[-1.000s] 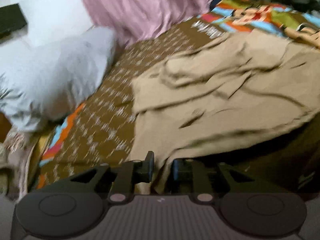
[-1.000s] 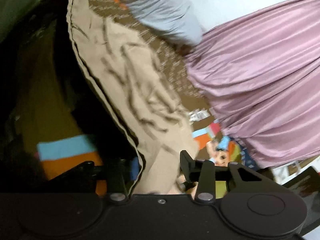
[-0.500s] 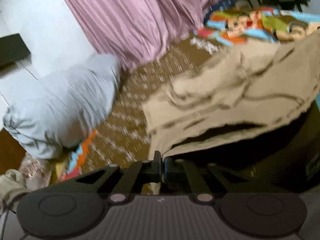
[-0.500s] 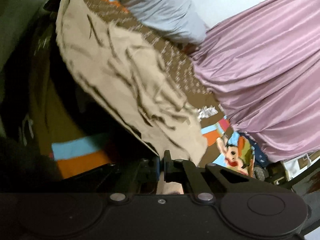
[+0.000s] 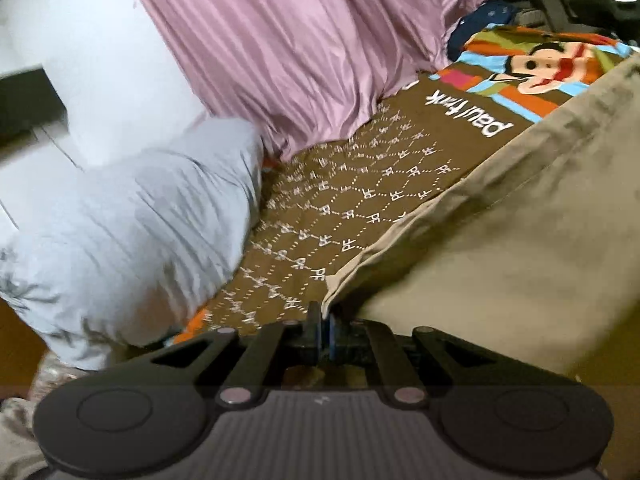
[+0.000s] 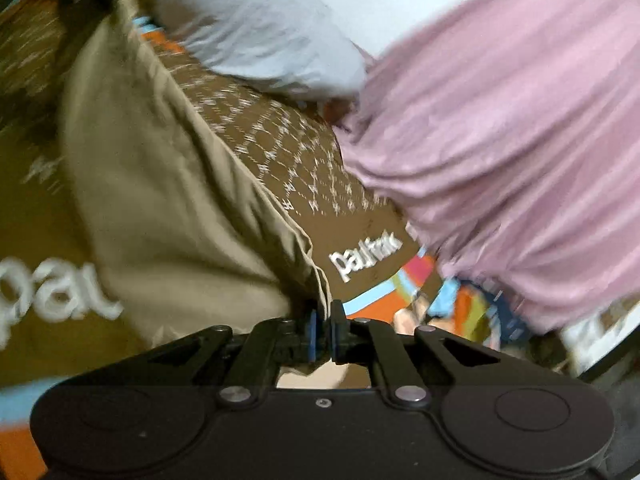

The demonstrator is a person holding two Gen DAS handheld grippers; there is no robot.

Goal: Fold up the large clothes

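Now both grippers are pinched tight on the same tan cloth (image 5: 520,240), each at a corner of one edge. The left gripper (image 5: 322,322) has its jaws closed down to a sliver, with a corner of the cloth caught between the pads; from that corner the cloth runs up and off to the right of the jaws as a broad, fairly smooth sheet, its hemmed edge slanting away ahead. The right gripper (image 6: 325,326) is likewise closed on a bunched corner of the cloth (image 6: 160,200), and here the sheet spreads up and to the left of the jaws, its stitched edge climbing away from the pads.

Beyond the cloth's edge, straight ahead of both pairs of jaws, lies a brown bedspread (image 5: 352,208) with a white dotted pattern and white lettering, and a bright cartoon print further to the right in the left view. A pale grey pillow (image 5: 128,232) sits well off to the left of the left jaws, resting on the bedspread. A pink curtain (image 5: 304,48) hangs behind the bed, far ahead of the left jaws and above and to the right of the right ones. The right view is blurred.
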